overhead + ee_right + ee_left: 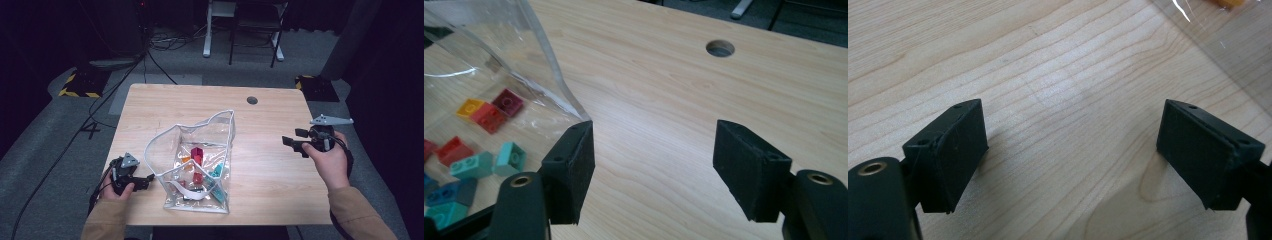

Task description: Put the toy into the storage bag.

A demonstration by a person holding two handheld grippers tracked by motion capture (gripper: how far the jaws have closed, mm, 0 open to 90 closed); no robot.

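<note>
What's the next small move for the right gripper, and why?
Probably ease the right gripper toward the clear bag and take its near edge. Its jaws stand open with nothing between them, apart from the bag, whose mouth gapes with toy bricks inside. The left gripper, also open, sits beside the bag's other side.

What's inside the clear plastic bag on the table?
The clear bag holds loose toy bricks: red, dark red, orange, teal and blue ones. Glare and folds in the plastic hide some, so their full number cannot be told.

Light fell mainly on the wooden table (270, 165), while the room around it lay dim. Glare streaked the clear bag (220, 130) on it. Both gripper views were sharp, with soft shadows.
</note>
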